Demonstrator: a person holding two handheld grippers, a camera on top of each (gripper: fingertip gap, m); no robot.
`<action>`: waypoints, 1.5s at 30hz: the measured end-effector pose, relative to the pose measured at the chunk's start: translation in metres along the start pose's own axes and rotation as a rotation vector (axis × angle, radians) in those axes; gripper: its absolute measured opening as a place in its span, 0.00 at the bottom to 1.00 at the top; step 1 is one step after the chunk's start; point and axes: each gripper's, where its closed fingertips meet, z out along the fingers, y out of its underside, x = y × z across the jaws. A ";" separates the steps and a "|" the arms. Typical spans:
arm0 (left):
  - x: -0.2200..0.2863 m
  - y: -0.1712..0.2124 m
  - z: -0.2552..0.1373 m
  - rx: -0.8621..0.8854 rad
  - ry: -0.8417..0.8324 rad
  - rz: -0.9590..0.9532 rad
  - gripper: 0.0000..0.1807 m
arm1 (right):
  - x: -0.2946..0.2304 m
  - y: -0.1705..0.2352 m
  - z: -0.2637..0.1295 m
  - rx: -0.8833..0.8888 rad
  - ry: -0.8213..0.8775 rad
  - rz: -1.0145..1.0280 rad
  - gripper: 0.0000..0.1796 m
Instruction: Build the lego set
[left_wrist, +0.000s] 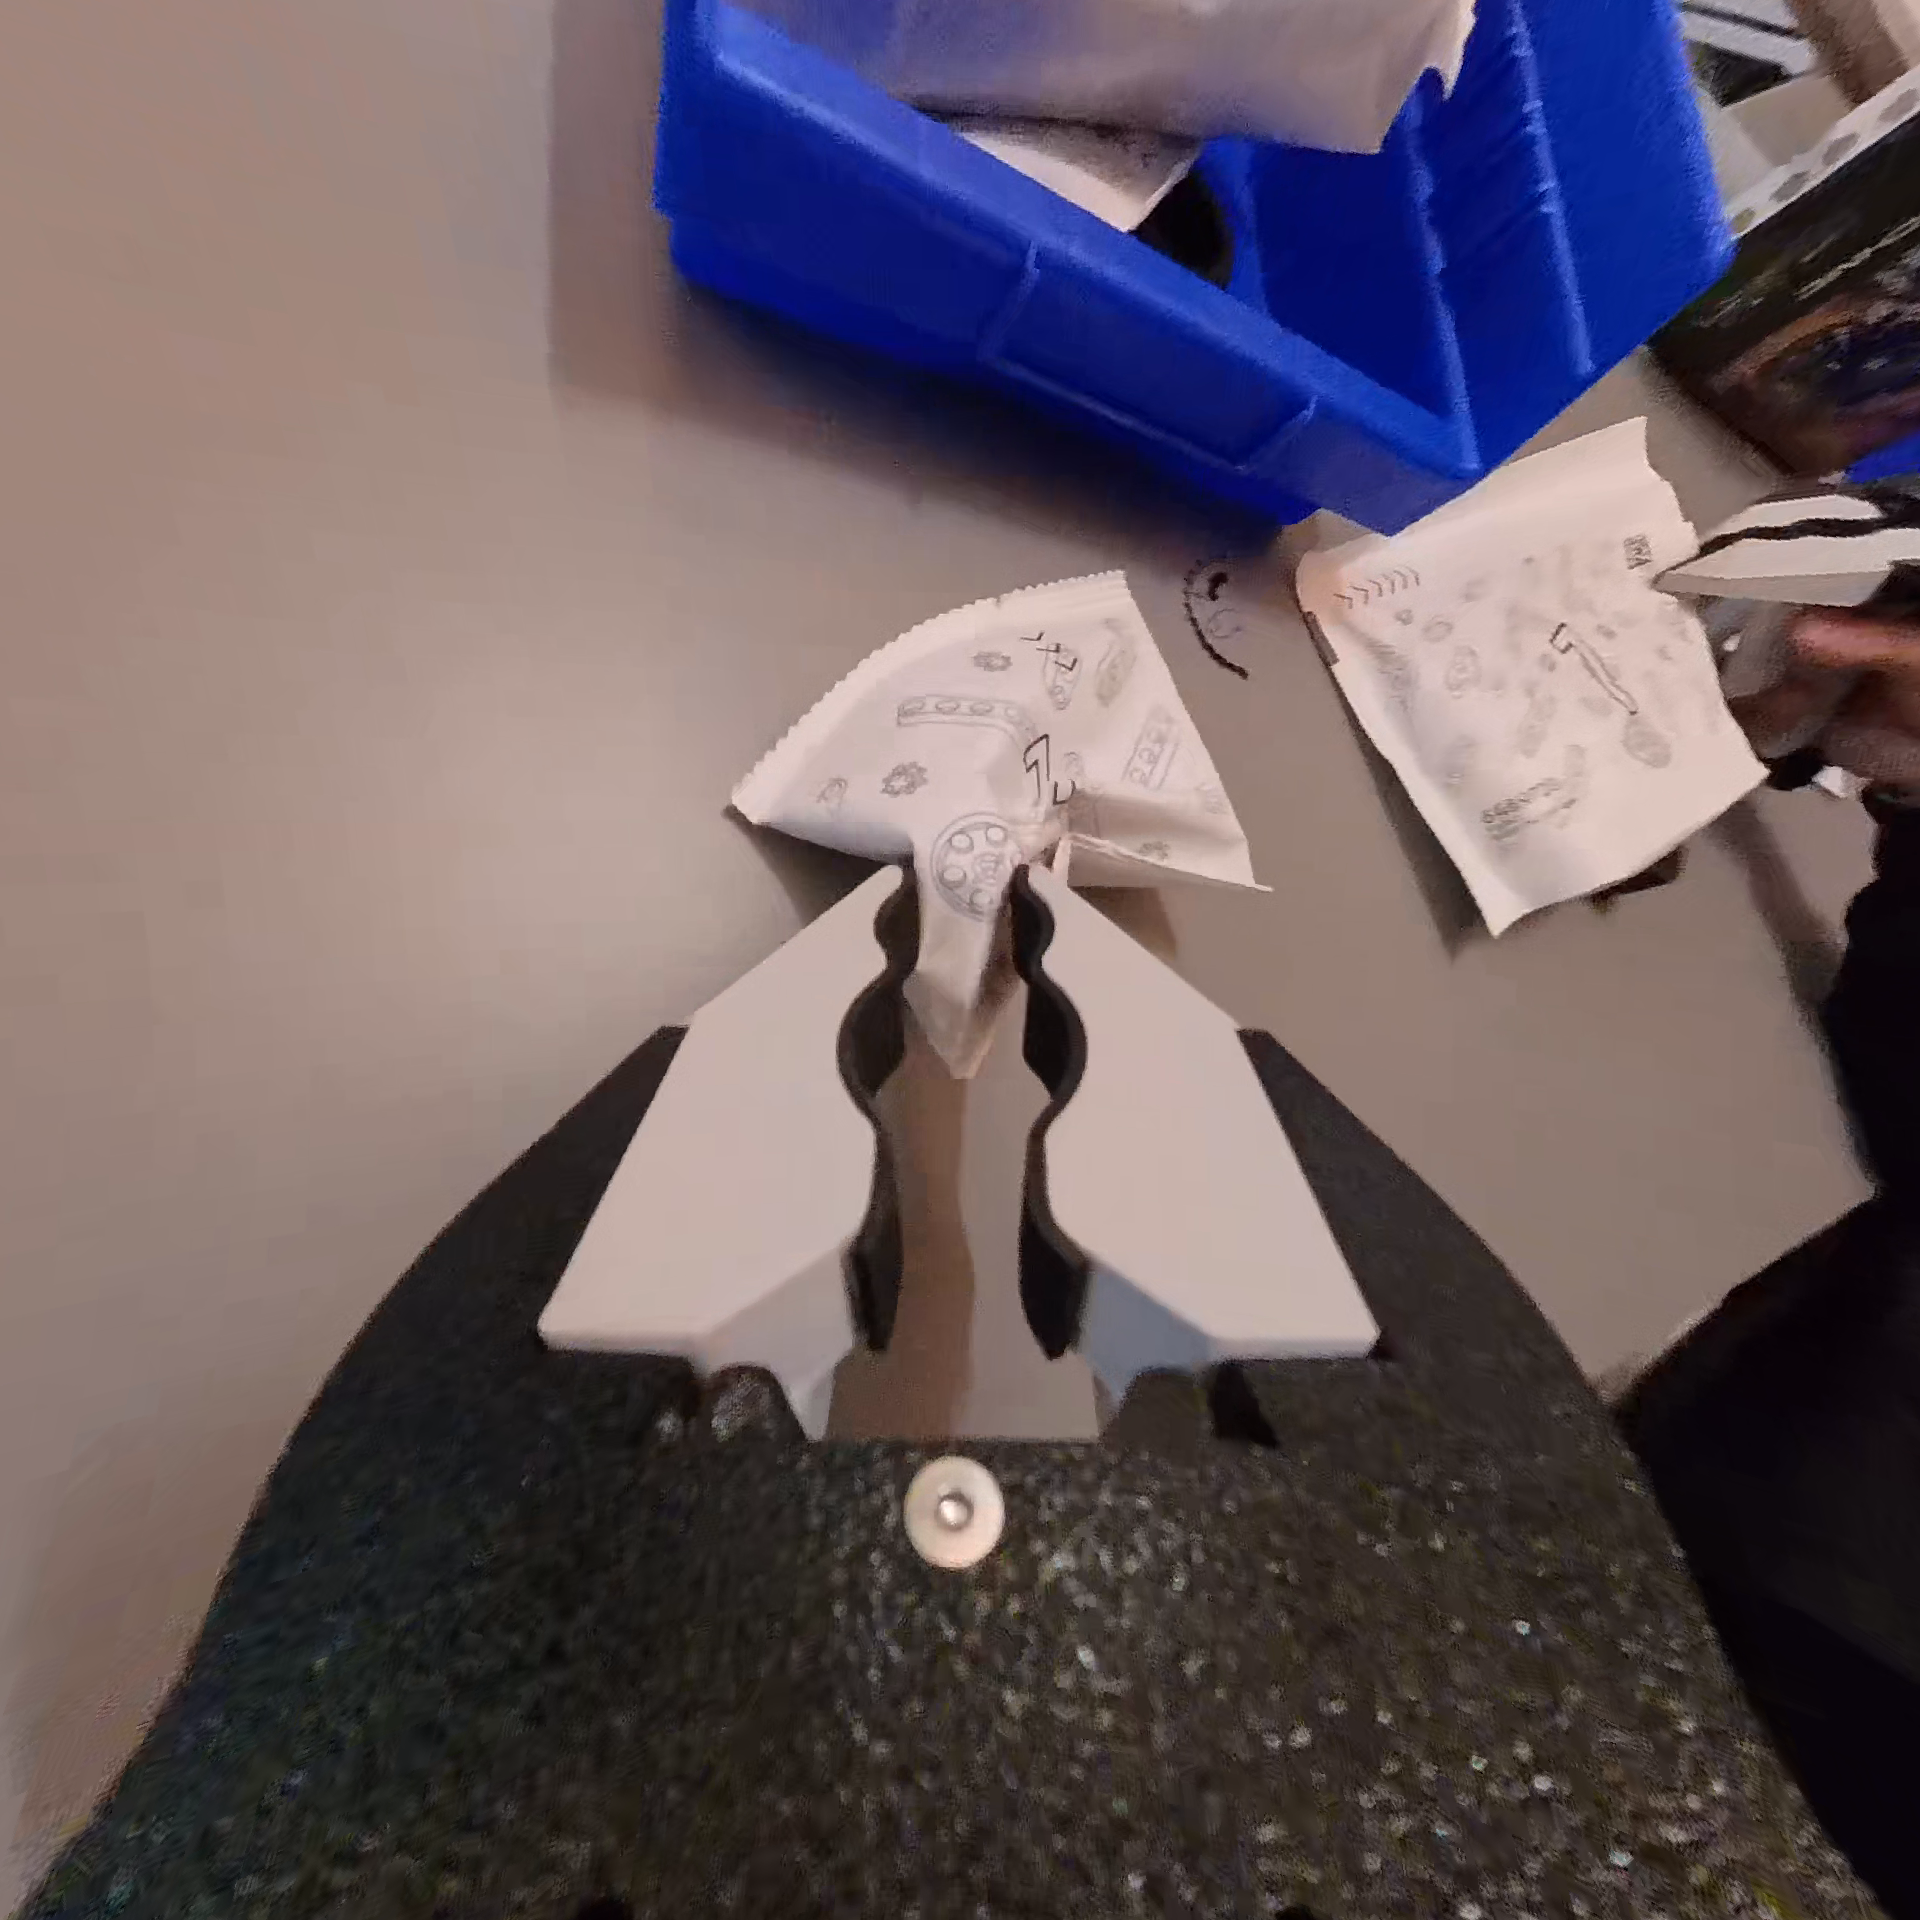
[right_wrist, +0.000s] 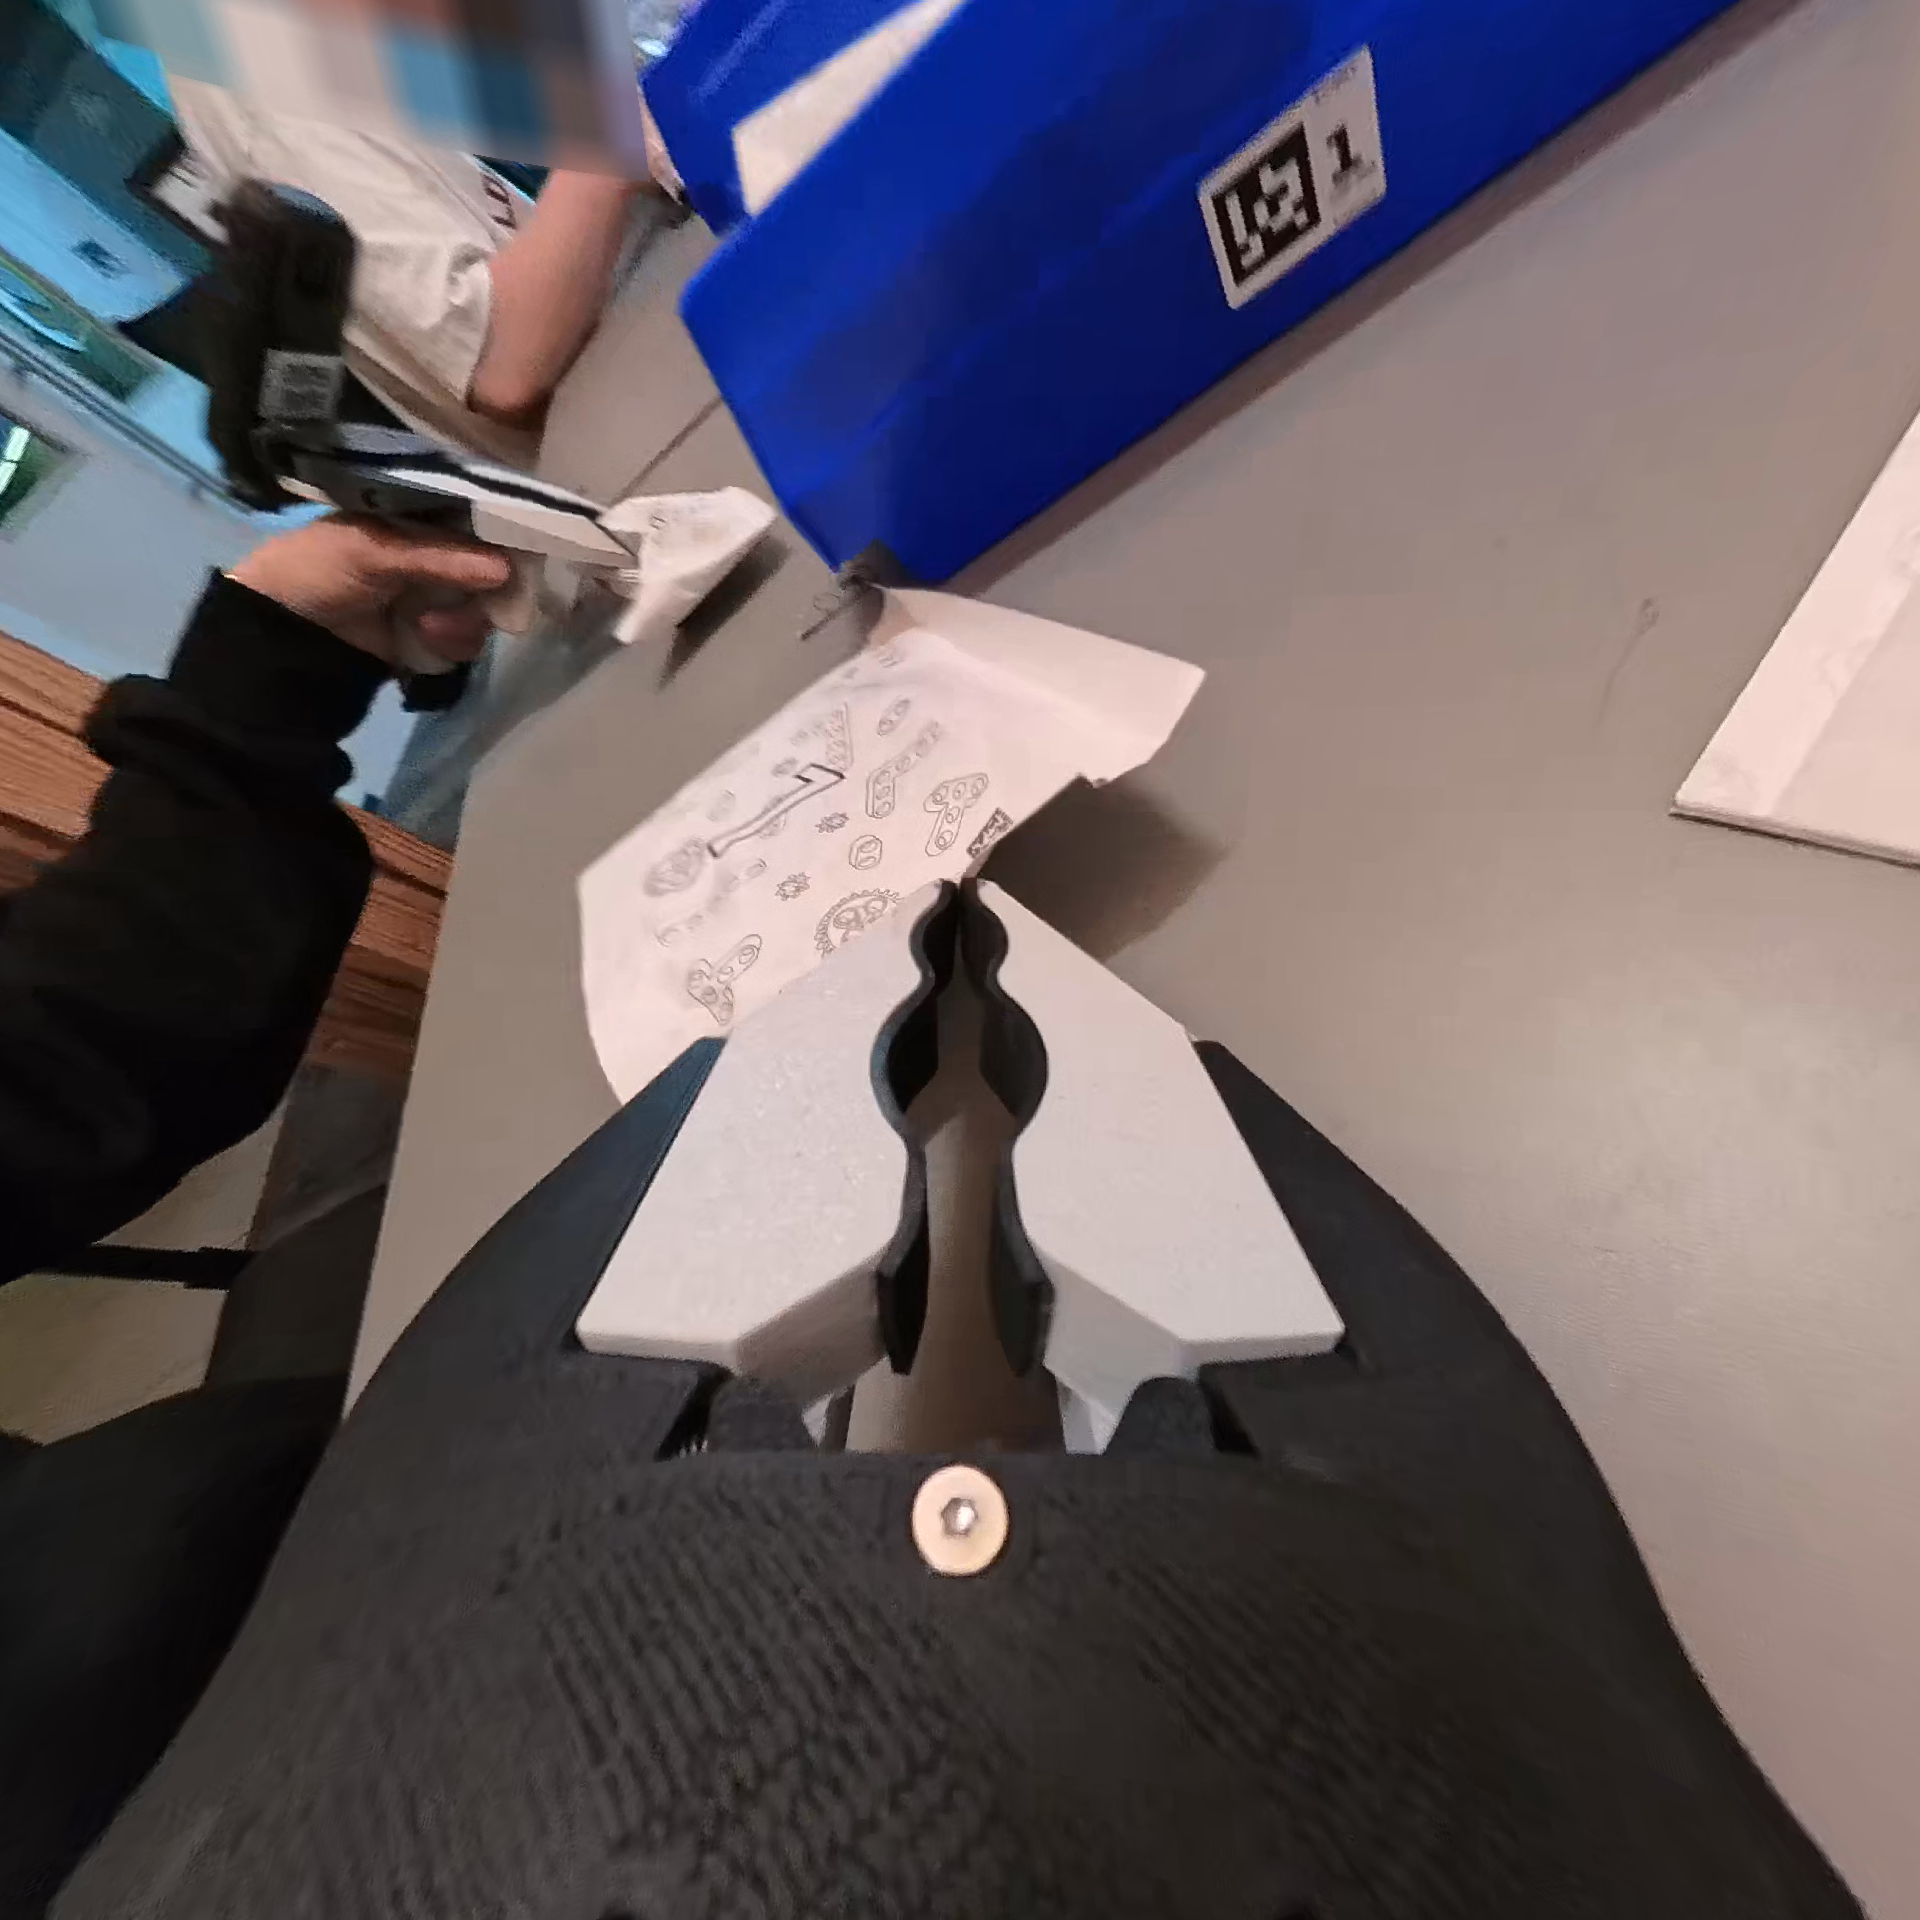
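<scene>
1. Left gripper (left_wrist: 961, 883): the two pale fingers, lined with wavy black pads (left_wrist: 873, 1029), are closed to a narrow gap. A crumpled corner of a white paper parts bag (left_wrist: 997, 748) is pinched between them. The rest of this bag fans out beyond the fingertips, above the grey table (left_wrist: 312, 623). The pictures do not settle whether its far edge touches the surface.

2. Right gripper (right_wrist: 961, 886): the fingertips are pressed together on the near edge of a second paper bag (right_wrist: 831, 790). This bag spreads forward and left from the tips, lying mostly flat over the table with one far corner curled up.

3. Both bags are white and printed with line drawings of parts. In the left wrist view the second bag sits to the right of the first, well apart from it.

4. Blue plastic bin (left_wrist: 1143, 312): stands on the table just behind both bags. More pale bags (left_wrist: 1143, 62) lie inside it. A square black-and-white marker sticker (right_wrist: 1294, 177) is fixed to its side.

5. A small dark curved scrap (left_wrist: 1210, 613) lies on the table between the two bags, near the bin.

6. A flat white sheet (right_wrist: 1829, 707) lies at the right edge of the right wrist view.

7. A dark printed box (left_wrist: 1829, 332) stands beside the bin, at the right.

8. A black-sleeved hand (right_wrist: 384, 592) holds the left gripper's handle.
</scene>
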 end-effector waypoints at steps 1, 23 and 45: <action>0.003 0.001 -0.001 0.002 0.041 -0.006 0.08 | -0.002 -0.002 -0.004 0.011 -0.013 -0.009 0.00; 0.012 0.007 0.008 -0.043 0.103 0.060 0.11 | 0.004 -0.066 -0.095 0.352 0.214 -0.463 0.00; 0.223 -0.029 0.151 0.066 0.163 0.327 0.08 | 0.123 -0.014 -0.182 0.159 0.734 -0.269 0.00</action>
